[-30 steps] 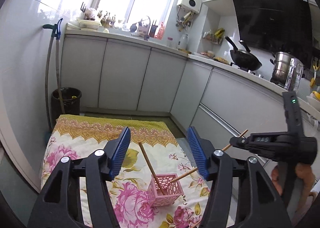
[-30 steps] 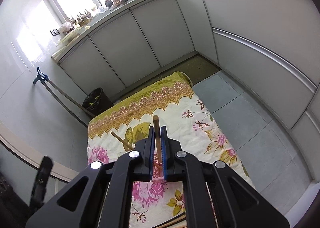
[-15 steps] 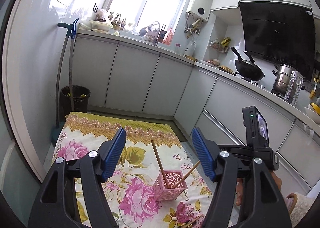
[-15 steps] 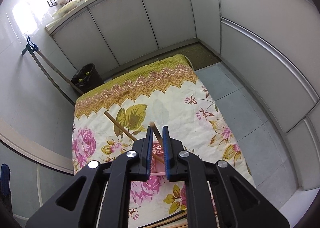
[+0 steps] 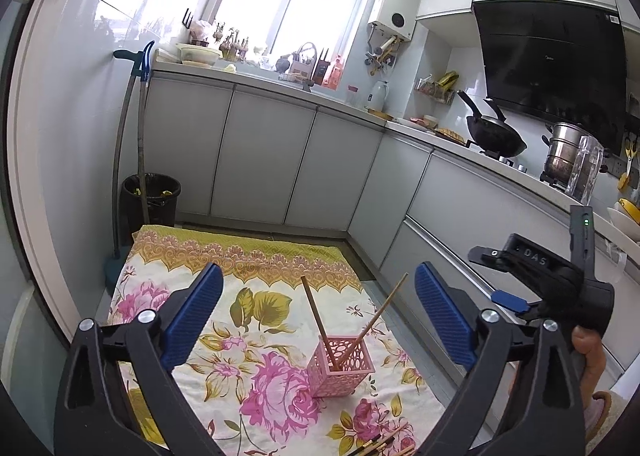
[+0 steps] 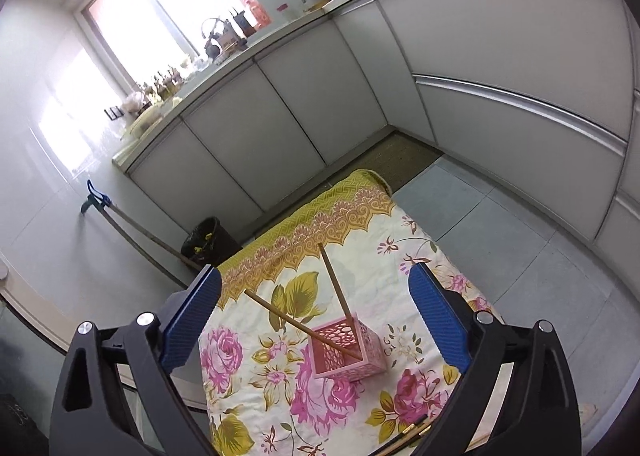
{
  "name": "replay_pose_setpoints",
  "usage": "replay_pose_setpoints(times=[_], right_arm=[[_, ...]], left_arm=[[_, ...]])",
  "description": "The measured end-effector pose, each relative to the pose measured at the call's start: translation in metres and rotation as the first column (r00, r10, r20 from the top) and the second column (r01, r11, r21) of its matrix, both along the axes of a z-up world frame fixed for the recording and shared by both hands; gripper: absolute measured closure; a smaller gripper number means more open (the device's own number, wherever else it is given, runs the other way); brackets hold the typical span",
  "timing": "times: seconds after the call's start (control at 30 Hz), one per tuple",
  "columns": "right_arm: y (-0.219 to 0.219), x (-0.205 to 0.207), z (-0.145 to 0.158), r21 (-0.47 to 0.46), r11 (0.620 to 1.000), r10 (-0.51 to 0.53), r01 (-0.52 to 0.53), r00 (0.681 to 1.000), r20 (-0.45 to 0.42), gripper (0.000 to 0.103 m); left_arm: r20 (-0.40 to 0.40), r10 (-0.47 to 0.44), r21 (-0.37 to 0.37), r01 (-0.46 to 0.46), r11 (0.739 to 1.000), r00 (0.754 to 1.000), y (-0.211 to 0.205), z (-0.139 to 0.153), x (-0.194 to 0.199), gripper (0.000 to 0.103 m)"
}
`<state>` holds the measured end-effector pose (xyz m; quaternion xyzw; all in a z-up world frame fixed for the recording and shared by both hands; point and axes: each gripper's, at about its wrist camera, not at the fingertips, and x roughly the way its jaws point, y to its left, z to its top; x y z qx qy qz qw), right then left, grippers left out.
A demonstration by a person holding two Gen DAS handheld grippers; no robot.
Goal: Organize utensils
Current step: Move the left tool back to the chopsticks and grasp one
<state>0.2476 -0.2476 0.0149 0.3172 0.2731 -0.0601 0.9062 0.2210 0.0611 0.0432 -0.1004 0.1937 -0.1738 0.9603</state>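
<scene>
From the left wrist view, the left tongs (image 5: 319, 312) are seen with their blue ribbed pads (image 5: 444, 316) spread wide and opening at this moment, nothing between them. Beyond them a small pink perforated plastic basket (image 5: 340, 366) stands upright on the floral-printed cloth covering the surface (image 5: 160, 296). Two thin brown wooden chopsticks (image 5: 316, 316) are lodged in it, leaning apart, one toward the left and one toward the right. A loose bundle of dark-tipped chopsticks (image 5: 380, 446) lies on the cloth at the lower edge of the view, nearer than the basket. The right tongs (image 5: 500, 276) are noted at the right edge, held in a person's hand (image 5: 588, 360), off to the side of the basket. From the right wrist view, the right tongs (image 6: 314, 316) are likewise found wide, their jaws opening, with no object pressed between the pads; the basket (image 6: 360, 356) sits ahead of them with both sticks resting inside. Further chopsticks (image 6: 404, 436) are visible at the bottom edge, partly hidden by the tongs' frame. It is judged that the remaining chopsticks will handle as light, stiff and smooth, liable to roll or to pivot if gripped near an end; a hold near the middle or just above it is advised. The basket appears light and could tip or slide when a stick is dropped against its rim.
</scene>
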Motion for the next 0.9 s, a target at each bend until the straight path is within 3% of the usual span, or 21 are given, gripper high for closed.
replay_pose_setpoints(times=[0.1,0.2,0.3,0.37,0.43,0.57,0.67,0.77,0.9], right_arm=[[-0.005,-0.029,-0.006,-0.064,0.996,-0.061,0.060,0.998,-0.004,0.011],[-0.005,-0.061,-0.024,-0.186,0.976,-0.126,0.117,0.991,-0.039,0.011],[-0.007,-0.093,-0.055,-0.262,0.955,-0.170,0.140,0.980,-0.098,0.009],[-0.009,-0.113,-0.079,-0.287,0.947,-0.190,0.143,0.971,-0.143,0.008],[-0.015,-0.131,-0.102,-0.286,0.947,-0.205,0.147,0.961,-0.186,0.008],[-0.030,-0.153,-0.143,-0.171,0.973,-0.199,0.156,0.942,-0.269,0.008],[-0.043,-0.157,-0.167,-0.088,0.983,-0.181,0.160,0.926,-0.331,0.008],[-0.046,-0.159,-0.182,-0.017,0.988,-0.151,0.156,0.921,-0.360,0.008],[-0.049,-0.158,-0.189,0.029,0.988,-0.129,0.151,0.918,-0.376,0.008]], left_arm=[[-0.016,-0.025,0.030,0.025,0.999,1.000,-0.008,-0.002,-0.001,0.007],[-0.060,-0.069,0.087,0.074,0.993,0.996,-0.023,-0.009,0.000,0.007],[-0.137,-0.137,0.183,0.161,0.970,0.981,-0.048,-0.027,0.000,0.007],[-0.199,-0.188,0.260,0.237,0.936,0.962,-0.071,-0.044,-0.001,0.007],[-0.278,-0.249,0.320,0.334,0.886,0.928,-0.095,-0.065,-0.003,0.007],[-0.370,-0.318,0.416,0.462,0.784,0.873,-0.135,-0.102,-0.011,0.007],[-0.446,-0.353,0.419,0.540,0.730,0.822,-0.156,-0.122,-0.009,0.007],[-0.542,-0.370,0.417,0.623,0.662,0.755,-0.177,-0.143,-0.004,0.007],[-0.670,-0.313,0.408,0.686,0.602,0.673,-0.199,-0.181,0.014,0.012]])
